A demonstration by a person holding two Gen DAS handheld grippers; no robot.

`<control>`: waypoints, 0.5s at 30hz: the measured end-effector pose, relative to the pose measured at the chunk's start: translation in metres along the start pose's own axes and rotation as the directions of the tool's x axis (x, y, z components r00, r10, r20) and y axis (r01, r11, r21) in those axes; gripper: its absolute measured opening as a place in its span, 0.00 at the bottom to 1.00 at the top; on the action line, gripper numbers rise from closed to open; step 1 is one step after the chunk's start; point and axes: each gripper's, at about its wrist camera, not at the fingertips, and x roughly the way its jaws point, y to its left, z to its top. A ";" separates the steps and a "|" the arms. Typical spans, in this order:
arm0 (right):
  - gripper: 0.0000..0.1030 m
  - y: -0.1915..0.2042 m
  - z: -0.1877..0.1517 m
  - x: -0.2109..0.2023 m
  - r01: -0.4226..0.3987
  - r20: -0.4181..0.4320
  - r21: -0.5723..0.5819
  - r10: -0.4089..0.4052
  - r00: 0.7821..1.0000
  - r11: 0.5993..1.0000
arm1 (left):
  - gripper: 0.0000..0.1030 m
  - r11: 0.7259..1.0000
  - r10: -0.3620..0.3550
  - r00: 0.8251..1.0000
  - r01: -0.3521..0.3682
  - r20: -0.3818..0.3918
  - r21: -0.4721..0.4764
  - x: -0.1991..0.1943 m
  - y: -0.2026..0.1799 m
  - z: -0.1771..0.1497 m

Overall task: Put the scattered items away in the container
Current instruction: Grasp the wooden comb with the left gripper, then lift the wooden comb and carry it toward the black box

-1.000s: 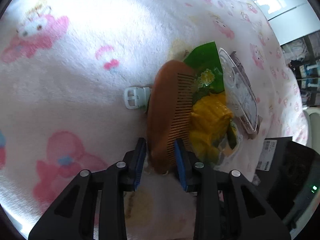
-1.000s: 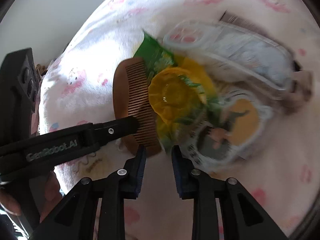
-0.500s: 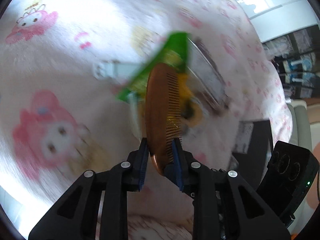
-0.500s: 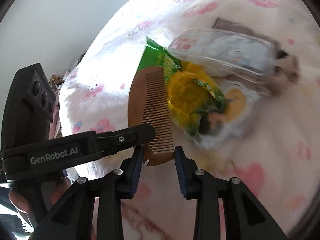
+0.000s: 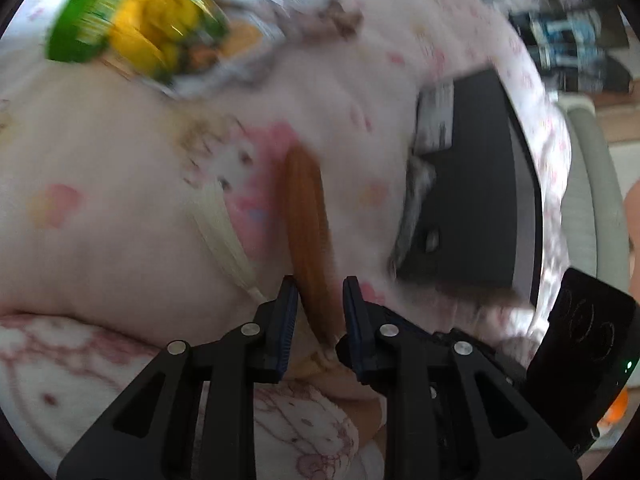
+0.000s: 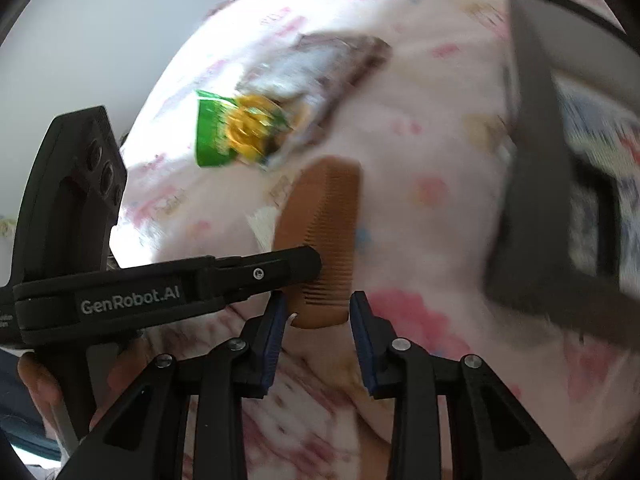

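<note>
The left gripper point(image 5: 320, 300) is clamping the brown comb point(image 5: 306, 216) above the pink blanket point(image 5: 100, 184), its jaws having just been closing. The right gripper point(image 6: 318, 312) is sitting apart, empty. The dark container point(image 5: 480, 184) is lying near, the snack packet point(image 5: 132, 28) farther off.
</note>
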 end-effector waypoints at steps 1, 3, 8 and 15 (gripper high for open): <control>0.29 -0.005 -0.006 -0.002 0.005 -0.005 0.008 -0.005 1.000 1.000 | 0.21 1.000 0.007 1.000 -0.007 -0.004 0.009 0.001 -0.003 0.000; 0.29 -0.006 -0.011 -0.004 0.036 0.006 -0.001 -0.036 0.999 0.999 | 0.21 0.998 0.053 0.998 -0.053 0.023 0.020 -0.004 -0.005 0.002; 0.29 -0.019 -0.015 -0.012 0.003 0.029 0.050 -0.004 1.000 0.999 | 0.21 0.997 0.070 0.997 -0.069 0.043 -0.026 -0.004 0.002 0.012; 0.29 -0.001 -0.004 0.008 0.004 0.001 -0.014 -0.004 1.000 1.000 | 0.24 0.990 0.112 0.993 -0.109 0.027 -0.088 0.007 0.014 0.016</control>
